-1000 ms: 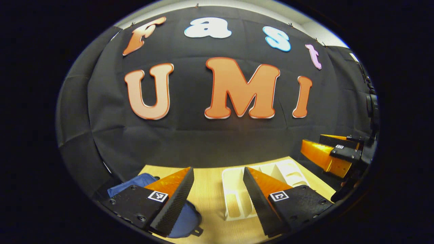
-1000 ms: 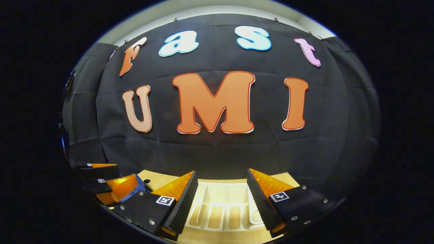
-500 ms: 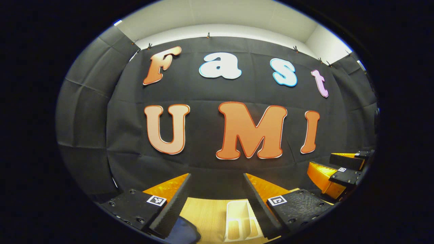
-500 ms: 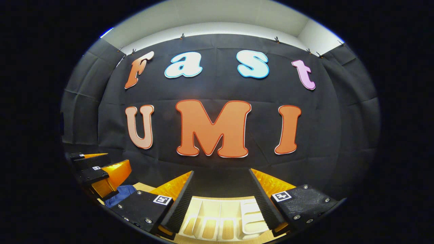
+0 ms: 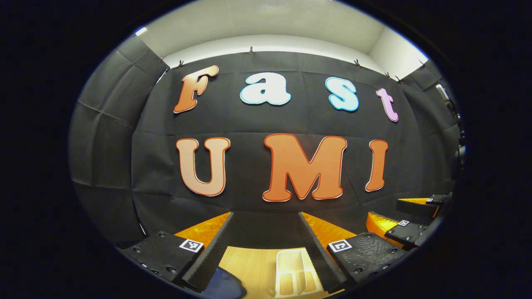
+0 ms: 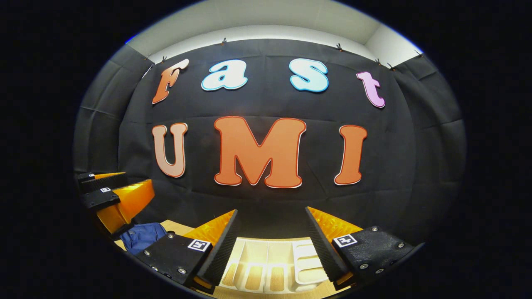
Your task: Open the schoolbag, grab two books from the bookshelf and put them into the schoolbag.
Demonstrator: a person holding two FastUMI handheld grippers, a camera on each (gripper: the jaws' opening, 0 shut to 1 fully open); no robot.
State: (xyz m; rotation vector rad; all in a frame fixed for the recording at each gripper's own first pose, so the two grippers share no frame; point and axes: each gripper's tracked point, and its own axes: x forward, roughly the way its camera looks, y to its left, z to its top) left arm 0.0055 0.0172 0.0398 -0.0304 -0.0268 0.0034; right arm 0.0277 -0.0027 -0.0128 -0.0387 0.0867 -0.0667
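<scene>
Two grippers are raised above a wooden tabletop (image 5: 249,265), both facing the booth's black cloth wall (image 6: 266,199).

1. Tabletop: light wood; a narrow strip is seen at the bottom of each view, its far edge meeting the cloth wall.
2. Schoolbag (image 6: 141,236): blue fabric, on the tabletop toward its left side. In the left gripper view a corner of it (image 5: 224,286) lies under the left finger. Open/closed: cannot tell.
3. Bookshelf (image 6: 270,265): white rack w/ upright dividers, on the tabletop right of the schoolbag, near the far edge. Seen btwn the right gripper's fingers; in the left gripper view (image 5: 293,272) it sits just beside the right finger. Contents: cannot tell.
4. Left gripper (image 5: 266,245): fingers spread apart, nothing btwn them. Also seen at the left edge of the right gripper view (image 6: 112,195), above the schoolbag.
5. Right gripper (image 6: 270,245): fingers spread apart, nothing held. Also seen at the lower right of the left gripper view (image 5: 405,220).
</scene>
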